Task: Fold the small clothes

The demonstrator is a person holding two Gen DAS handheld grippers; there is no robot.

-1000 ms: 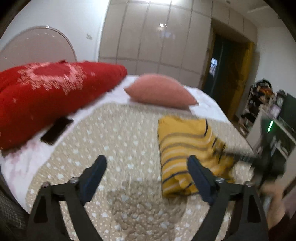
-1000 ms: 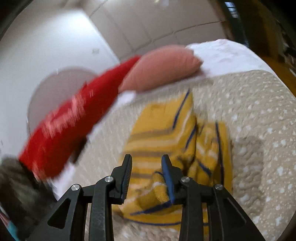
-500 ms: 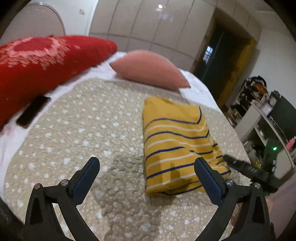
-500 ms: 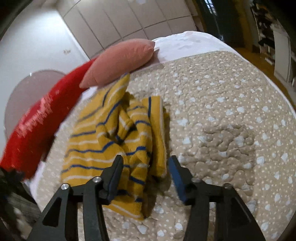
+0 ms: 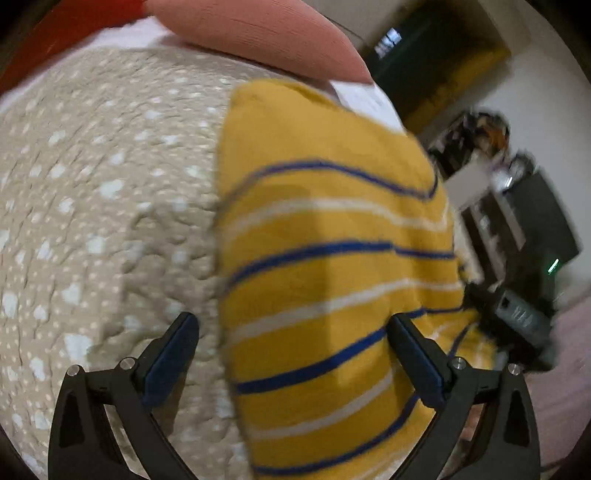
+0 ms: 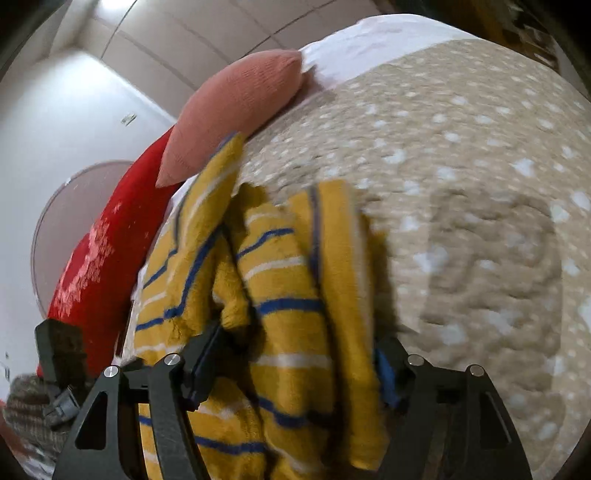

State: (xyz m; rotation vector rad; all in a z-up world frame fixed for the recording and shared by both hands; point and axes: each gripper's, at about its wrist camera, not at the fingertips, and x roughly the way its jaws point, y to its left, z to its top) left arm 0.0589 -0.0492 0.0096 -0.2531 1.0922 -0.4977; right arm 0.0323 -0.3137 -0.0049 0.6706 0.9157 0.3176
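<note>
Yellow striped garment (image 5: 332, 266) smooth from left, bunched (image 6: 280, 302) between right fingers (image 6: 207, 365)

both views are lit by warm, moderate indoor light. in the right wrist view a ceiling lamp (image 6: 114, 5) glares at the top left and washes the white wall (image 6: 70, 110) pale. soft shadows lie on the dotted bedspread (image 5: 92, 184), one broad grey patch to the right of the striped yellow garment (image 6: 295, 295) and another across the cloth between the left hand-held gripper (image 5: 291, 354) fingers. motion blur smears both frames, worst on the shelves (image 5: 517, 221) at the right edge and along the garment's stripes. the doorway (image 5: 424, 55) is dim. fisheye distortion bulges the bed into a dome, and black vignetting rings the corners.
</note>
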